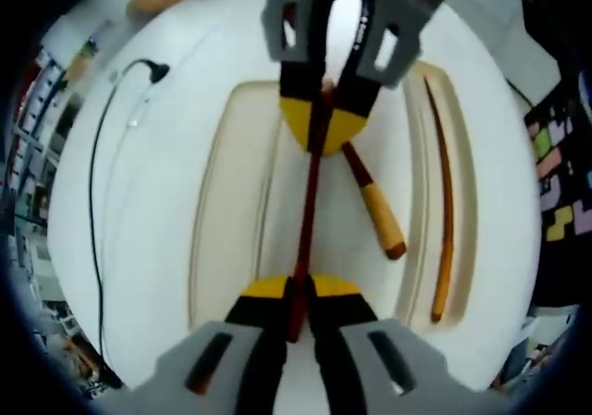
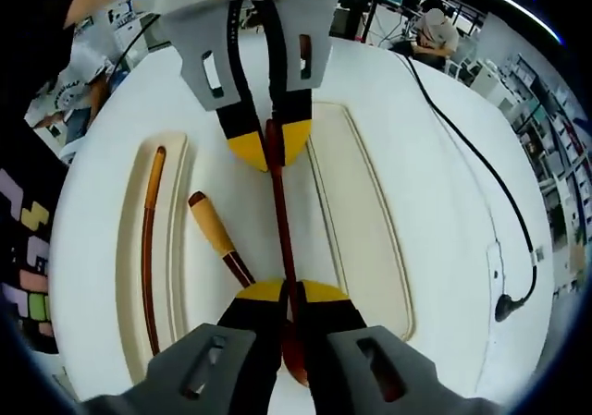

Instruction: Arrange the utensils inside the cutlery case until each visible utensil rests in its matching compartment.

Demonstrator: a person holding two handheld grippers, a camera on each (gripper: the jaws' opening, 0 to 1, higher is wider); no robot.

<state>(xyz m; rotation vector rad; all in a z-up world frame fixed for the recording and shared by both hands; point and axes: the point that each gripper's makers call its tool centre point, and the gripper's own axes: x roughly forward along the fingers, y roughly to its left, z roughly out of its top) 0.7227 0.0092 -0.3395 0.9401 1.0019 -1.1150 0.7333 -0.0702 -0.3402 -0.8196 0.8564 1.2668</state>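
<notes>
A long dark red utensil (image 1: pixel 310 193) hangs just over the cream cutlery case (image 1: pixel 208 239), held at both ends. My left gripper (image 1: pixel 296 295) is shut on its near end in the left gripper view, and my right gripper (image 1: pixel 319 124) is clamped on the far end. In the right gripper view, my right gripper (image 2: pixel 287 299) is shut on the dark red utensil (image 2: pixel 280 221), with my left gripper (image 2: pixel 268 147) opposite. A tan-handled utensil (image 2: pixel 215 230) lies slanted in a middle compartment. A thin brown stick (image 2: pixel 148 258) rests in the narrow outer compartment.
The case (image 2: pixel 370 202) lies on a round white table (image 2: pixel 444 202). Its wide compartment holds nothing. A black cable with a plug (image 2: pixel 504 309) runs over the table beside the case. Shelves and a seated person are beyond the table edge.
</notes>
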